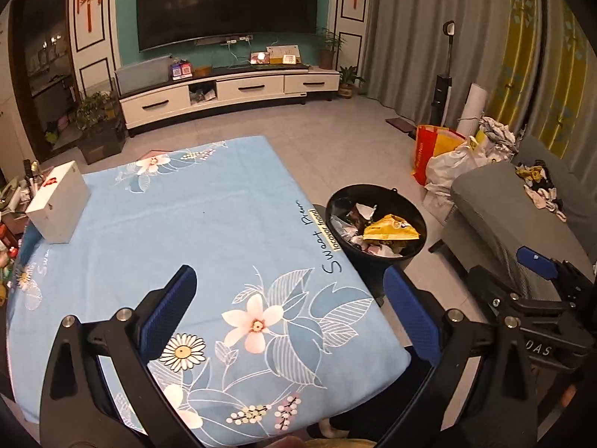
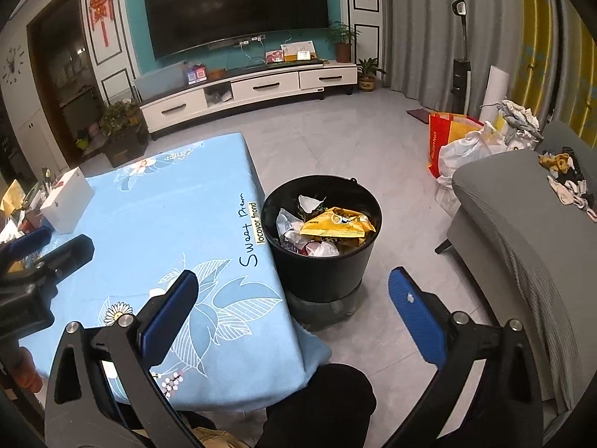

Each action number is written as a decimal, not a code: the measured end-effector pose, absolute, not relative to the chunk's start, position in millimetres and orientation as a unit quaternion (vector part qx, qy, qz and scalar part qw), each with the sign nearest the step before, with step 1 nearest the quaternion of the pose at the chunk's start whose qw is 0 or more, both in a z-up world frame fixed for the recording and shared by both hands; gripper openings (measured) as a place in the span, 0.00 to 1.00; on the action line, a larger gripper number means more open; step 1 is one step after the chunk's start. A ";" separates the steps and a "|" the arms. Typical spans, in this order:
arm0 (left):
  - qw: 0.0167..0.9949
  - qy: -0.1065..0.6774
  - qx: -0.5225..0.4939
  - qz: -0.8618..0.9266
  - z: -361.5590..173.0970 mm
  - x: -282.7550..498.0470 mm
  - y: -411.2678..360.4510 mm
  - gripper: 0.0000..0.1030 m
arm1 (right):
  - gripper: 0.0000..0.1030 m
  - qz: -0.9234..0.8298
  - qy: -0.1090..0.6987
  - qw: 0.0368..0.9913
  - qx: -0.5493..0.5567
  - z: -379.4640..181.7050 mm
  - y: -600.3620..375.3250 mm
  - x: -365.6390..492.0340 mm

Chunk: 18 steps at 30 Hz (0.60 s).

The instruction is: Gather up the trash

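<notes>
A black bin (image 1: 375,224) (image 2: 321,231) stands on the floor at the table's right edge. It holds a yellow snack bag (image 1: 390,228) (image 2: 337,226) and crumpled white wrappers (image 2: 294,229). My left gripper (image 1: 294,295) hovers above the blue floral tablecloth (image 1: 179,231), wide open with nothing between its blue pads. My right gripper (image 2: 294,295) hangs near the table's corner, short of the bin, also wide open and empty. The left view shows the right gripper's blue pad (image 1: 535,257) at the far right. The right view shows the left gripper's blue pad (image 2: 28,240) at the far left.
A white box (image 1: 58,201) (image 2: 67,198) sits on the table's left side. A grey sofa (image 2: 522,224) stands to the right, with bags (image 2: 459,142) beside it. A TV cabinet (image 1: 224,93) lines the far wall. Tiled floor lies between.
</notes>
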<state>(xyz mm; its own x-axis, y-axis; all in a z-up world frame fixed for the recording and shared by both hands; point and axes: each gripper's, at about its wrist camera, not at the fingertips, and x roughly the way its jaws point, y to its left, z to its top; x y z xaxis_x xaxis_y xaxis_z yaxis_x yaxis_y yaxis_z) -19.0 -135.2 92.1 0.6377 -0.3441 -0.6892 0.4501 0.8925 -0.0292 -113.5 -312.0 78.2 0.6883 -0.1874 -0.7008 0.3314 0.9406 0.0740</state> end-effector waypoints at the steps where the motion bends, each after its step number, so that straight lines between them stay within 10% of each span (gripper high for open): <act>1: 0.902 0.363 0.074 -0.219 92.4 -20.4 -135.2 0.97 | 0.97 -0.143 0.369 0.913 0.098 78.1 -311.7 -112.4; 18: 0.902 0.380 0.089 -0.188 83.7 -8.0 -137.4 0.97 | 0.97 -0.141 0.376 0.911 0.095 73.8 -310.7 -102.1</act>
<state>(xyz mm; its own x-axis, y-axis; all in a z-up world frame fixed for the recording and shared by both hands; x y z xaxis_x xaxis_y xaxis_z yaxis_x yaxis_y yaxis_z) -8.0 -137.4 83.7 0.6414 -0.2712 -0.7177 0.4061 0.9137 0.0176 -102.1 -310.7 73.8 0.6785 -0.1852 -0.7109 0.3272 0.9426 0.0668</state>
